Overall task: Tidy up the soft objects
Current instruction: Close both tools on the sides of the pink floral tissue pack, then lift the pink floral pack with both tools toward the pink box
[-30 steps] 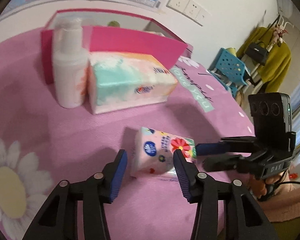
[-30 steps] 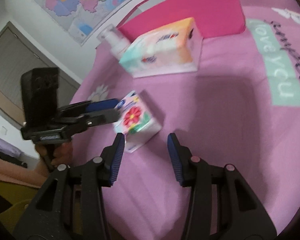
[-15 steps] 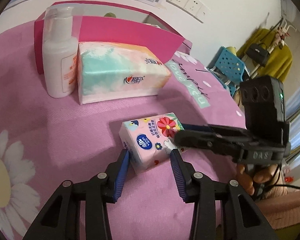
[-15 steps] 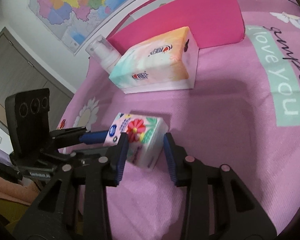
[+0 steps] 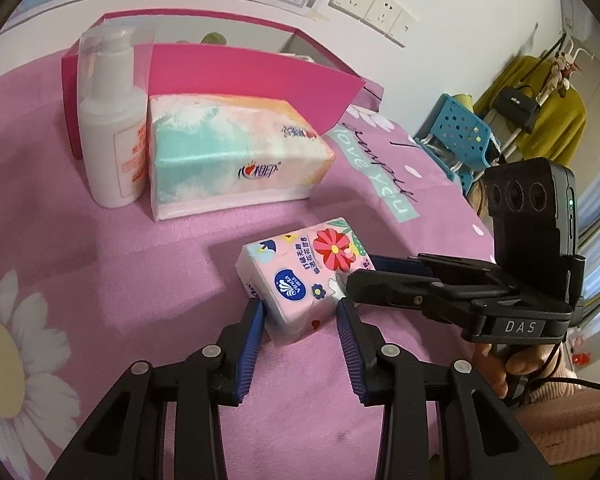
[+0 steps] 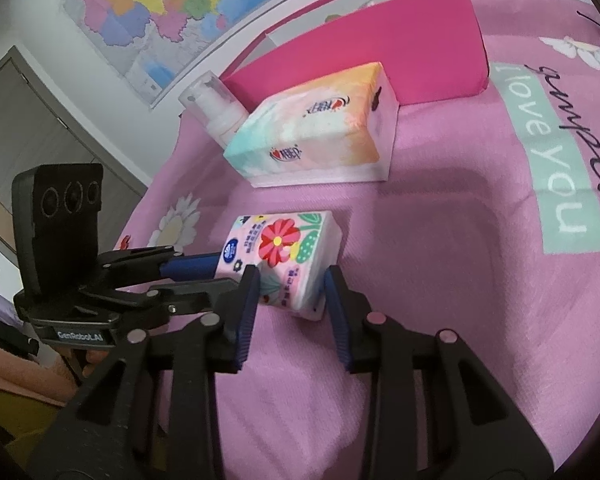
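**Caller:** Both grippers have closed in on the small tissue pack (image 5: 306, 276) since a second ago, when it lay ahead of the tips with the jaws much wider. Now the left gripper (image 5: 300, 312) has it between its blue pads, and the jaws have just been closing further!

**Partner:** Same story on the other side. The right gripper (image 6: 290, 284) has narrowed too, and the pack (image 6: 282, 256) sits between its fingers, taken from the opposite end. Pads look pressed against the wrapper on both sides.

**Caller:** So two grips on one pack. Where is it exactly?

**Partner:** Out on the pink cloth (image 5: 100, 260), near the front, well clear of the big tissue pack (image 5: 236, 156). Whether its underside still rests on the cloth, I cannot tell.

**Caller:** And behind it?

**Partner:** The big pack lies flat, with the white pump bottle (image 5: 112, 132) upright just beside it, touching or nearly so. Right behind those two stands the pink box (image 5: 260, 84), open at the top.

**Caller:** From the right wrist view the box (image 6: 380, 52) is further back, the big pack (image 6: 316, 148) in front of it, the bottle (image 6: 212, 112) peeking out at its far corner.

**Partner:** And a hand (image 5: 516, 368) shows under the right gripper's handle.
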